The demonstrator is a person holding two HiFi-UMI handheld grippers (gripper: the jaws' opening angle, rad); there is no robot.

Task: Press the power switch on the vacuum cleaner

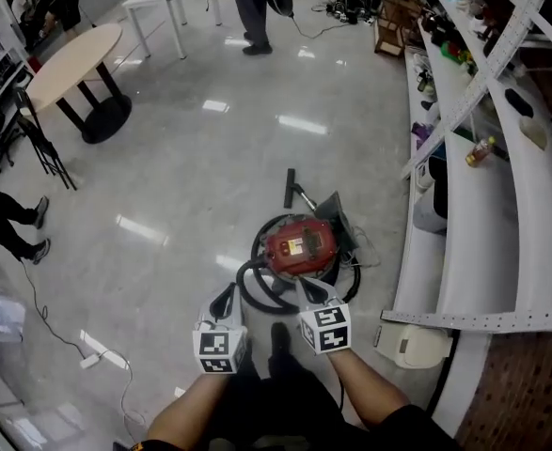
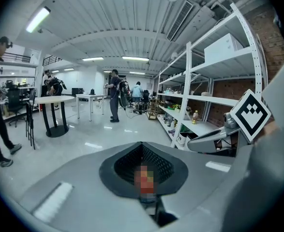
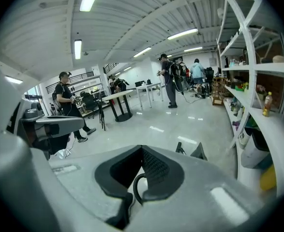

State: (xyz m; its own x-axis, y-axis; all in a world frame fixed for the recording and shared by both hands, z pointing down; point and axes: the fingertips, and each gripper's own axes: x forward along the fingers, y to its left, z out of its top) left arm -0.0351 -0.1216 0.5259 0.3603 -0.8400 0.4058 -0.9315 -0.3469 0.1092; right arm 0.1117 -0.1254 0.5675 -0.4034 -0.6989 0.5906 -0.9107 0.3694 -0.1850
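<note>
Both the left gripper (image 1: 225,301) and the right gripper (image 1: 311,294) are hovering with grey jaws pressed together, empty, over the rounded red vacuum cleaner (image 1: 299,245). It is sitting on the glossy floor (image 1: 191,158) near the white shelves (image 1: 464,242), its black hose (image 1: 254,294) curling alongside.

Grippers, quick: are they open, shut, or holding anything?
Left gripper: jaws together, holding nothing.
Right gripper: jaws together, holding nothing.

Grey left tool (image 1: 224,301) and right tool (image 1: 310,294), each bearing a black-and-white marker cube (image 1: 220,349); dark trousers (image 1: 266,404), black shoe (image 1: 280,340).
</note>
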